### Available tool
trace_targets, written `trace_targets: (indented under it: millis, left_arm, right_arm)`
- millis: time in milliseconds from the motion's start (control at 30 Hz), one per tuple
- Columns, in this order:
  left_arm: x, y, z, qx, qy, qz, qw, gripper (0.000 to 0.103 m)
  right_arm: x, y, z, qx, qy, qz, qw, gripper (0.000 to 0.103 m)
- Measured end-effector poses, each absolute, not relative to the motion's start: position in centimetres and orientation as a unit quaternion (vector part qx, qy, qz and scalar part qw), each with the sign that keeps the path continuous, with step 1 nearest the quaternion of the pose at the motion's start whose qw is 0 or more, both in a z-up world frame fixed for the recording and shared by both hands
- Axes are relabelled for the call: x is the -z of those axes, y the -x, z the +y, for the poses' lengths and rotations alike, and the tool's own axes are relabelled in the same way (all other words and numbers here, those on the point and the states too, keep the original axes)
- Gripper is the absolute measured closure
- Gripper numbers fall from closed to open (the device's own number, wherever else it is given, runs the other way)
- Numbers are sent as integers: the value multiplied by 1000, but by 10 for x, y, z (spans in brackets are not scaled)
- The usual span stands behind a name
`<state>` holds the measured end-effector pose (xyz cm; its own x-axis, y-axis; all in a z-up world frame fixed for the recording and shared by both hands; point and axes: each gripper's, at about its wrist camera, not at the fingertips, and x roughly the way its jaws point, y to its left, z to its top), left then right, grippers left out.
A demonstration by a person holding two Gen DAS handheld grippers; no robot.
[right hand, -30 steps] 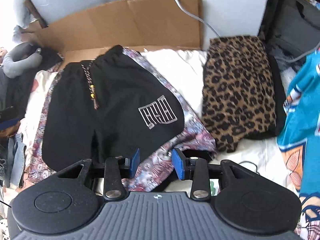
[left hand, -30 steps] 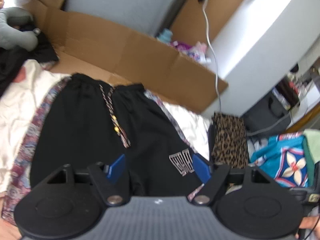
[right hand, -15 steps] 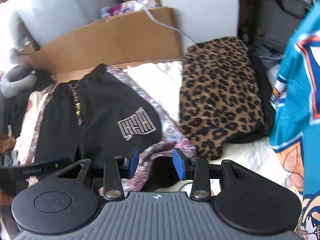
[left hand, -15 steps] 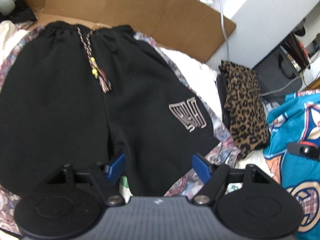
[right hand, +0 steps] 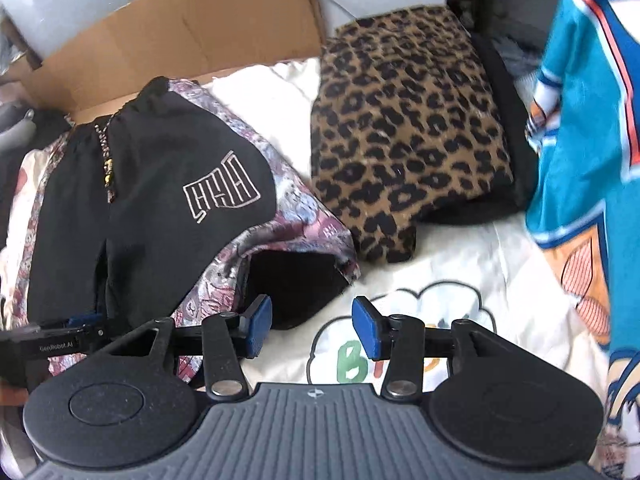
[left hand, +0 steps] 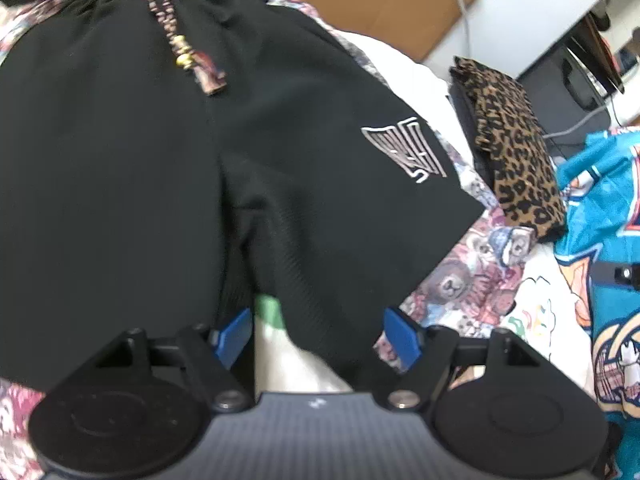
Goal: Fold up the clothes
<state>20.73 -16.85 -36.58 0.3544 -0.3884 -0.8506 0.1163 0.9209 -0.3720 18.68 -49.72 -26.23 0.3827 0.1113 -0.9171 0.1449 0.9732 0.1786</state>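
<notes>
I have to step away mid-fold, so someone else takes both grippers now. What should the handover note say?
Left gripper: open, holding nothing, low over the hem of the black shorts, jaws either side of one leg's inner hem edge.
Right gripper: open, empty, over the white sheet, beside the shorts.
Shorts lie flat, waistband away from you, on a patterned bear-print garment. Folded leopard-print piece sits to the right; a teal jersey is at the far right.
Done: shorts spread out. Left: no fold made yet; grasp and fold.
</notes>
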Motion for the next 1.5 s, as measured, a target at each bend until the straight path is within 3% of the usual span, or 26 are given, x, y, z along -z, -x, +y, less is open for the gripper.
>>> trace_targets:
  millis: [733, 833, 967, 1233, 1367, 1400, 1433, 1467, 1500]
  left_arm:
    - [391, -208, -183, 181, 114, 558, 802, 21]
    - [391, -207, -176, 178, 137, 562, 796, 26]
    - [392, -203, -163, 174, 178, 567, 786, 44]
    - [399, -205, -166, 191, 209, 579, 764, 43]
    - [405, -204, -171, 206, 228, 590, 747, 44]
    - [407, -204, -172, 210, 233, 592, 742, 58]
    - [408, -204, -173, 214, 237, 595, 738, 93]
    - [408, -204, -173, 214, 241, 595, 736, 98]
    - [406, -204, -169, 208, 244, 592, 739, 98]
  right_arm:
    - [324, -221, -546, 72, -184, 554, 808, 51]
    - [338, -231, -548, 74, -197, 550, 808, 51]
    - [356, -236, -558, 84, -242, 536, 805, 51]
    - [387, -240, -561, 75, -296, 532, 790, 49]
    - [389, -239, -553, 60, -292, 534, 791, 39]
    - [389, -240, -552, 55, -290, 537, 790, 38]
    - [389, -241, -551, 51, -289, 540, 789, 38]
    - [388, -241, -549, 47, -289, 543, 787, 39]
    - [386, -242, -547, 41, -285, 546, 786, 39]
